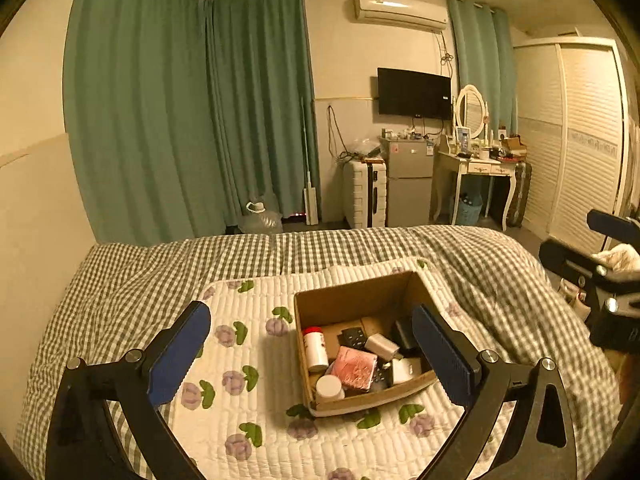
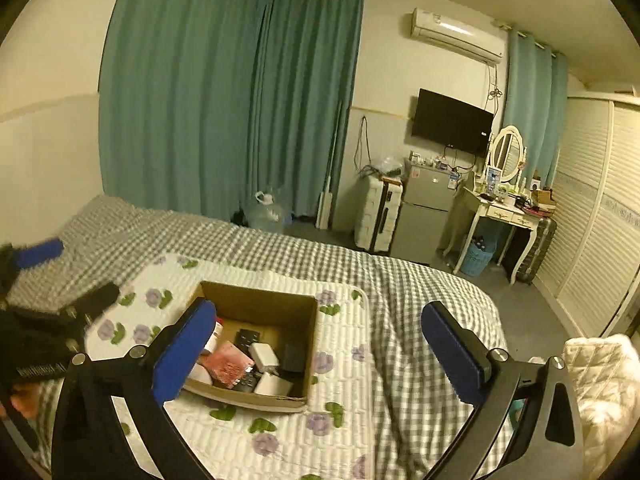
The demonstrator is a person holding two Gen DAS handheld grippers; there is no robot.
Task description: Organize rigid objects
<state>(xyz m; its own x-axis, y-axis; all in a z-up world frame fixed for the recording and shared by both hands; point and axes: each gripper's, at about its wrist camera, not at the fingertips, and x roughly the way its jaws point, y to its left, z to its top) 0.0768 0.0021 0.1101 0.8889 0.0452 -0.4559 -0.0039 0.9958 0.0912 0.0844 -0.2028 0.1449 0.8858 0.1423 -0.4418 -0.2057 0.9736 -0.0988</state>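
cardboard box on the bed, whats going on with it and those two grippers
A person holds a two-finger gripper in each hand above a bed. The left gripper and right gripper are both open and empty. The cardboard box sits on a floral quilted mat, already holding small items, among them a white bottle, a pink packet and a white charger.

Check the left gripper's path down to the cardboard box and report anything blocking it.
Nothing visible blocks it. The left gripper hangs open above the cardboard box, whose top is open, with only air between the fingers and the items inside.
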